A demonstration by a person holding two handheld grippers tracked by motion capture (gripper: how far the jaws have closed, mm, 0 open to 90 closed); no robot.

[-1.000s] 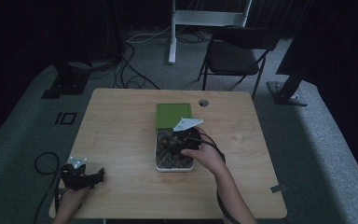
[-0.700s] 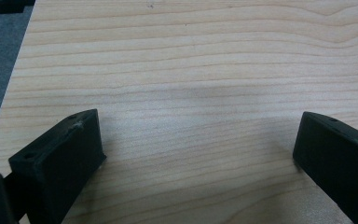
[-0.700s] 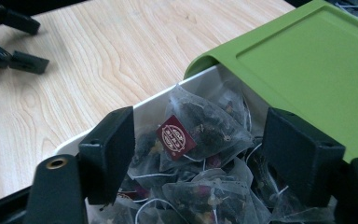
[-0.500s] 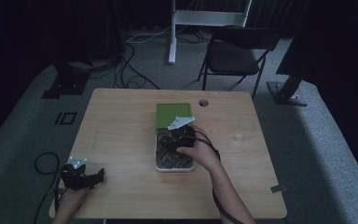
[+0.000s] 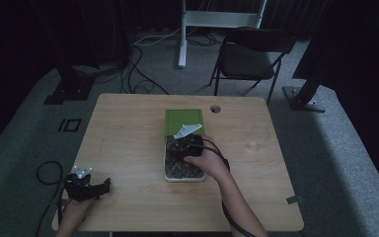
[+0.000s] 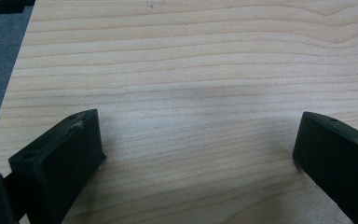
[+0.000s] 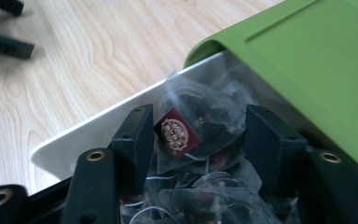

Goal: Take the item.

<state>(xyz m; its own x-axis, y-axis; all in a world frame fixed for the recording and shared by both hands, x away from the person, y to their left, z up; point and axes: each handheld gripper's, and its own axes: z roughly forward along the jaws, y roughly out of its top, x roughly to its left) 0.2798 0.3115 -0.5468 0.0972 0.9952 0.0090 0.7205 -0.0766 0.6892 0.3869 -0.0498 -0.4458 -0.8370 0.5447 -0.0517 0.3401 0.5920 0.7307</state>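
Observation:
A white box [image 5: 182, 178] of tea bags sits mid-table, its green lid [image 5: 182, 120] lying just beyond it. My right gripper [image 5: 183, 148] is lowered into the box. In the right gripper view its jaws [image 7: 199, 126] press on both sides of a clear pyramid tea bag [image 7: 200, 105] with a dark red tag [image 7: 177, 133], against the box's white wall [image 7: 88, 135] and beside the green lid [image 7: 307, 60]. My left gripper [image 5: 106, 186] rests at the table's front left, open over bare wood [image 6: 198, 135].
The wooden table [image 5: 128, 128] has a round cable hole [image 5: 215, 108] near its far edge. A folding chair [image 5: 249, 54] and a white stand post [image 5: 181, 34] are behind it. Cables lie on the grey floor at left [image 5: 47, 170].
My right gripper has shifted a little to the left and settled into the box among the tea bags. The left gripper has stayed put.

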